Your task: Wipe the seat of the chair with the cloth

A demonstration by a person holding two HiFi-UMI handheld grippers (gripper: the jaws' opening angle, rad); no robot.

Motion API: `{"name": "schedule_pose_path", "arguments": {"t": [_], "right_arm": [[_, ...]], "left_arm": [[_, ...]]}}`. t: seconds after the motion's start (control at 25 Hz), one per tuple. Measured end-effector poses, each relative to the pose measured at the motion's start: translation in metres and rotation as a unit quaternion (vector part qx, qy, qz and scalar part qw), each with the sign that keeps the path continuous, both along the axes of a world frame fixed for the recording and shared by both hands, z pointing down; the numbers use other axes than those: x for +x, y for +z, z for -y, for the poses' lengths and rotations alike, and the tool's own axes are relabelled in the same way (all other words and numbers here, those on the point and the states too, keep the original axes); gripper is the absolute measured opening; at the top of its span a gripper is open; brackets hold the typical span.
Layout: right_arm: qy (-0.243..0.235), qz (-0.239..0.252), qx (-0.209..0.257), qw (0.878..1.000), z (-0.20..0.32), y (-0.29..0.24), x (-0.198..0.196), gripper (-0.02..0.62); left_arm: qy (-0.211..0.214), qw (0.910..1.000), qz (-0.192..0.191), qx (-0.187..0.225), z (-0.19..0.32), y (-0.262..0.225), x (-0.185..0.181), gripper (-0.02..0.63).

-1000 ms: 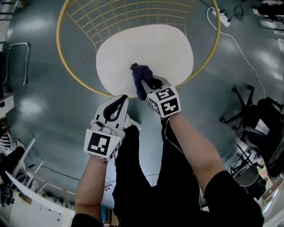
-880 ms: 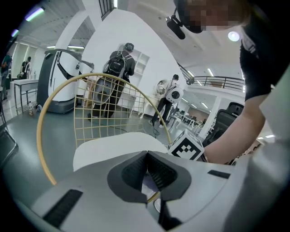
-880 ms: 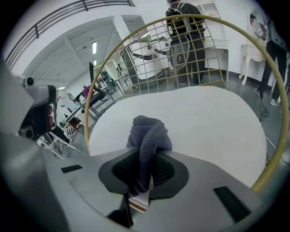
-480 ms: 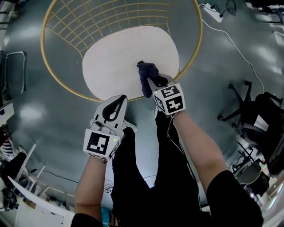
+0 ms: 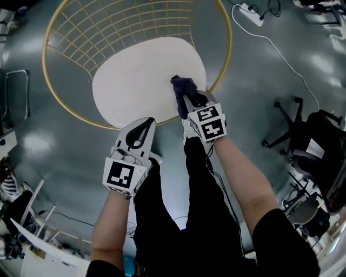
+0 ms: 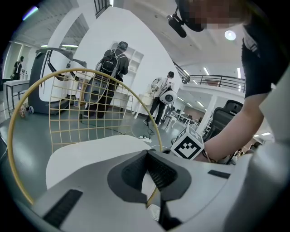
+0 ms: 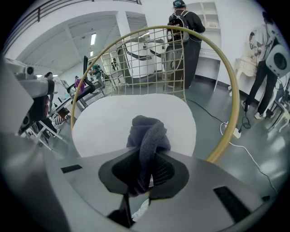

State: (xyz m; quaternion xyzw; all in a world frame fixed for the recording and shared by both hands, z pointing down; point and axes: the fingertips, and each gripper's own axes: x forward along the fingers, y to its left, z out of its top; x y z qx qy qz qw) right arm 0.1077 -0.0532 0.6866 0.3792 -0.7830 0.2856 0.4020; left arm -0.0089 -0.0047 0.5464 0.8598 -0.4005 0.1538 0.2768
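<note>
1. Now we look steeply down at a round chair: a white seat (image 5: 138, 76) lies inside a gold ring (image 5: 46, 92), and a gold wire grid (image 5: 124, 24) rises behind it at the top of the head view.
2. Our right gripper (image 5: 187, 100) reaches to the seat's right front edge. Its jaws are clamped on a dark blue cloth (image 5: 182, 87).
3. In the right gripper view, the cloth (image 7: 147, 136) runs as a thick twisted strand between the closed jaws of the right gripper (image 7: 146, 158). It bunches up just past their tips, against the white seat (image 7: 113, 122).
4. From above, the bunch sits on the seat close to the ring's right side. We cannot tell how hard it presses.
5. Our left gripper (image 5: 147, 122) sits lower and to the left, apart from the right one. Its tips are at the front of the ring, just short of the seat.
6. In the left gripper view, the left gripper (image 6: 147, 156) has its jaws closed tip to tip with nothing between them. The seat (image 6: 90, 154) and the ring (image 6: 27, 108) lie beyond.
7. A glossy grey floor (image 5: 65, 162) surrounds the chair. A white power strip (image 5: 250, 12) with its cable lies at the upper right, and a black chair base (image 5: 281, 127) stands at the right.
</note>
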Motion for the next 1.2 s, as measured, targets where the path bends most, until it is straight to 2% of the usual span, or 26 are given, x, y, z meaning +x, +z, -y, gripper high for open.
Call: {"name": "schedule_pose_path", "arguments": {"t": [0.6, 0.84, 1.04, 1.2], "right_arm": [[0.040, -0.076, 0.037, 0.996, 0.017, -0.025, 0.057, 0.063], [0.063, -0.072, 0.035, 0.995, 0.016, -0.027, 0.062, 0.063], [0.076, -0.069, 0.051, 0.993, 0.024, -0.035, 0.065, 0.061], [0.075, -0.040, 0.058, 0.995, 0.024, -0.047, 0.056, 0.061]], "left_arm": [[0.000, 1.0000, 0.001, 0.004, 0.002, -0.015, 0.029, 0.017], [-0.005, 1.0000, 0.000, 0.006, -0.006, -0.016, 0.030, 0.017], [-0.015, 0.9999, -0.001, 0.004, -0.005, -0.013, 0.017, 0.017], [-0.024, 0.9997, 0.001, 0.004, -0.010, -0.012, 0.007, 0.017]]}}
